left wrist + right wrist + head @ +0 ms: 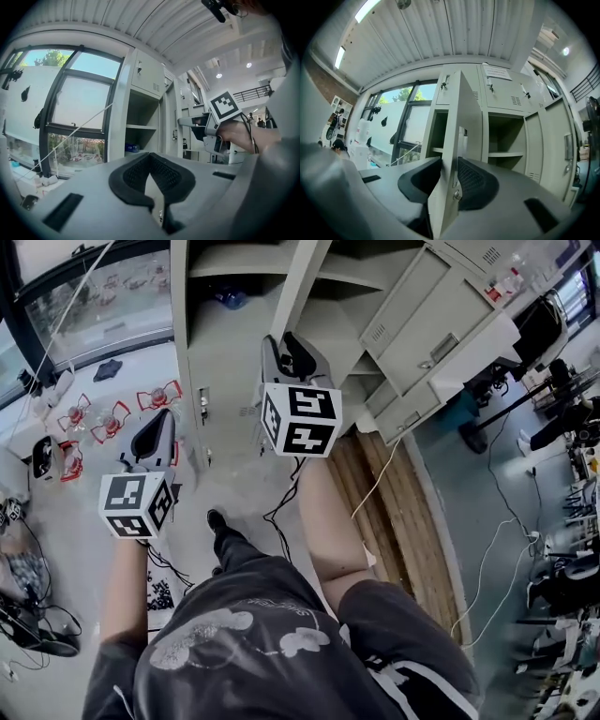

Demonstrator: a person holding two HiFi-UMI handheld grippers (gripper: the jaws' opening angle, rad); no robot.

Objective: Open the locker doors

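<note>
A grey locker block [225,352] fills the top of the head view, with several compartments standing open. One narrow door [302,282] swings out edge-on toward me. My right gripper [283,341] is at that door's free edge. In the right gripper view the door [457,136] runs up between the two pads, which press on both its faces beside the lock; the right gripper [449,164] is shut on it. My left gripper [159,423] hangs lower left, away from the lockers. Its pads meet at the tips with nothing in them, so the left gripper [150,157] is shut.
An open compartment with a shelf [140,126] holds a blue bottle [132,148]. More grey cabinets [441,334] stand at the right. Wooden boards [394,512] and cables [281,512] lie on the floor. Red-and-white parts [112,418] sit by the window [70,108].
</note>
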